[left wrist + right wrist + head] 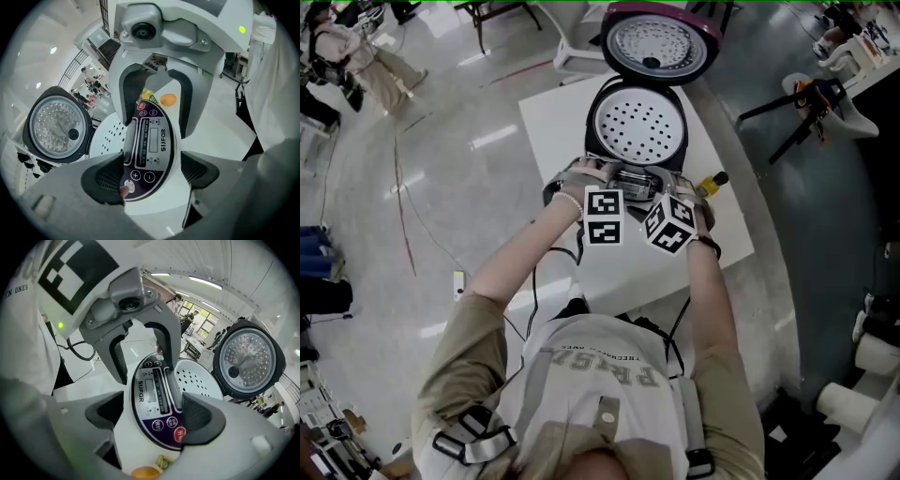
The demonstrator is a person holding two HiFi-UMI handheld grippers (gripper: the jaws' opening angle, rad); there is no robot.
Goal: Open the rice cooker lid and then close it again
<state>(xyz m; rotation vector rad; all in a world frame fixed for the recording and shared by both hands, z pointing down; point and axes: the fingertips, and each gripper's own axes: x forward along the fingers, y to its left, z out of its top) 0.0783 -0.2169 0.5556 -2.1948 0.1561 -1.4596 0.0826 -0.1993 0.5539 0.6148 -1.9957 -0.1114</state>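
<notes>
Tongs, both pairs: jaws wide, nothing pinched. Left tongs (152,176) and right tongs (153,416) hang nose-down at the near front of the cooker and face each other. Each straddles the control panel without gripping it.

Counter (558,117): white; it carries the rice cooker (592,141) toward its far end.

Rice cooker: pot mouth open, perforated white tray showing inside. The front faces the person and the hinge is on the far side.

Lid (661,42): swung fully back beyond the pot, with its inner metal face turned up toward the head view. Judged: the opening step is done and only the closing remains.

Key relation: the lid lies away from the person, past the open pot, well apart from both tongs. The hinge line runs left to right as the person sees it, so the lid should close by swinging toward the person and down. The lid centre sits slightly right of the pot centre, so the right tongs look a little nearer, by a small margin.

Control panel (152,140): its long axis runs from one pair of tongs to the other.

Small yellow-and-orange item (710,183): on the counter just beside the cooker's right side. It is probably clear of the lid's path.
</notes>
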